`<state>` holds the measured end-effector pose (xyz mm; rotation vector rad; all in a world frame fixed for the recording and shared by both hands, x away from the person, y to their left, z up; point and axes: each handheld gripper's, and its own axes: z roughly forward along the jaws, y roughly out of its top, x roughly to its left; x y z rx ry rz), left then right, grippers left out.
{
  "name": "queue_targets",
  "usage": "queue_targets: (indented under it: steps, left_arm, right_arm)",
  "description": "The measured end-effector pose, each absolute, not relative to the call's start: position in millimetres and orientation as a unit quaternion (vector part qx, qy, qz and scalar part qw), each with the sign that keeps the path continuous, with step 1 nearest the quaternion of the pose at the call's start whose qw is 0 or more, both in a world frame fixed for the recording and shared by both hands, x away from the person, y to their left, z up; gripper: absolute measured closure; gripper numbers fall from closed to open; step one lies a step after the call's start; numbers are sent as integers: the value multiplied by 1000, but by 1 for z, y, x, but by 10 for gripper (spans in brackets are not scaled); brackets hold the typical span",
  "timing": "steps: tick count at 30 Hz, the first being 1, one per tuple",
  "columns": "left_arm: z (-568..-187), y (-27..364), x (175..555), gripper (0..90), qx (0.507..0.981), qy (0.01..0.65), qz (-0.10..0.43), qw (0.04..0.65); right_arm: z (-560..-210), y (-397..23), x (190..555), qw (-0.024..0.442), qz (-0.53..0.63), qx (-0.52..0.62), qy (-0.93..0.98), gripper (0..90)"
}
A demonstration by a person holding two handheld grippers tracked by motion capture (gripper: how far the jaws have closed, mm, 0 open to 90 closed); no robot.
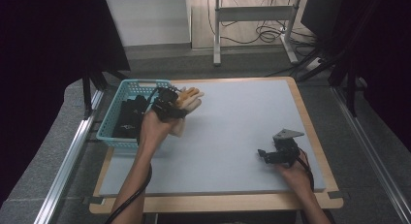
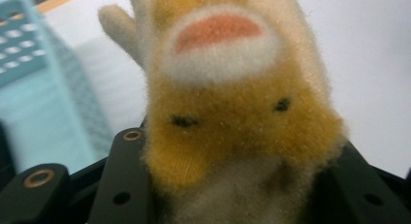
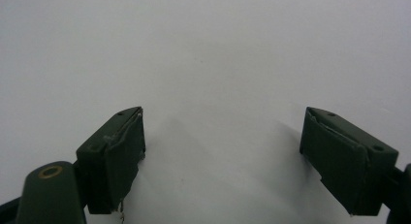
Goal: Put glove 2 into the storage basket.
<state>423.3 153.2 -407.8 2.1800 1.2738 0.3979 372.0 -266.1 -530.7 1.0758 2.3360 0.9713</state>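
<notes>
High view shows the left gripper (image 1: 167, 105) at the far left part of the pale grey table top (image 1: 242, 132), just beside the turquoise plastic basket (image 1: 114, 117); its jaws are clamped on a fluffy orange and cream plush toy (image 1: 189, 100), which hangs above the table beside the basket's right wall. The right gripper (image 1: 264, 154) rests low near the right front of the table, jaws wide apart, with nothing between them.

The toy is soft and I judge it could slip — the grip seems to take only its lower end, so a quick swing may pull it out; it may also catch on the basket rim.

Left gripper view gives what the high view does not: the toy's dark eyes and pink patch (image 2: 215, 30); the right gripper view confirms bare table between the pads (image 3: 123, 151).
</notes>
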Motion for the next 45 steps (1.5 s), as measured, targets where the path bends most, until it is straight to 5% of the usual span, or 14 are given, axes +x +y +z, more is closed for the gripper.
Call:
queue_targets:
  steps: [13, 26, 45]
  left_arm:
    - [-403, 219, 431, 535, 775, 541, 185, 270]
    - [-445, 259, 454, 528, 750, 598, 178, 220]
    - [-496, 236, 493, 485, 774, 600, 105, 174]
  right_arm:
    - [-531, -266, 372, 195, 347, 384, 834, 161]
    - [-531, -266, 372, 195, 347, 384, 833, 161]
    - [-531, -266, 372, 194, 346, 384, 834, 161]
